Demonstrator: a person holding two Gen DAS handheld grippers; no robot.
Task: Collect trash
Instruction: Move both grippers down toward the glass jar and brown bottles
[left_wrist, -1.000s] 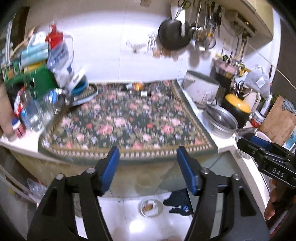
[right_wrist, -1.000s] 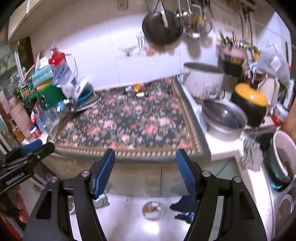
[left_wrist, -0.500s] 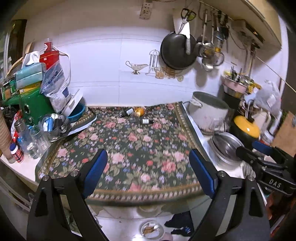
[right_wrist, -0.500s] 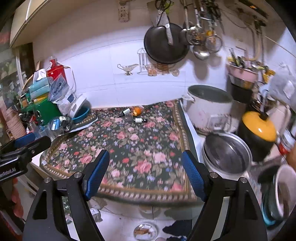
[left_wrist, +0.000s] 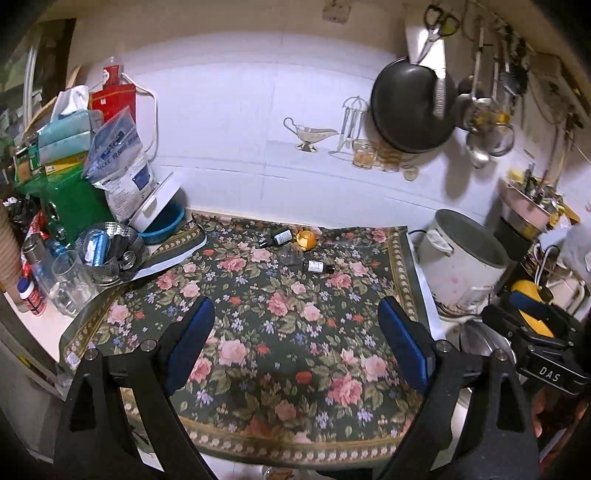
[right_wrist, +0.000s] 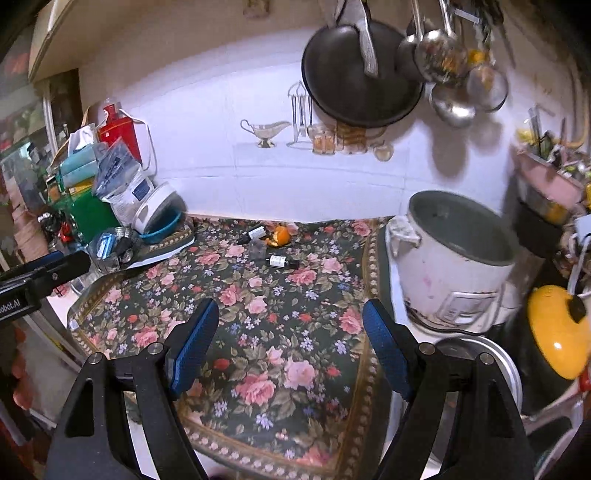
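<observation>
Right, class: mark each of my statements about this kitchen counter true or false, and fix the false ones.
1. Both grippers are open and hold nothing. True: the left gripper and the right gripper have their jaws wide apart over the floral mat.
2. The orange peel lies at the front edge of the mat. False: it lies at the back, near the wall.
3. Two small dark bottles lie on their sides near the peel. True.
4. The black pan stands on the mat. False: it hangs on the wall.
5. The white rice cooker has its lid shut. False: it is open at the top.
</observation>
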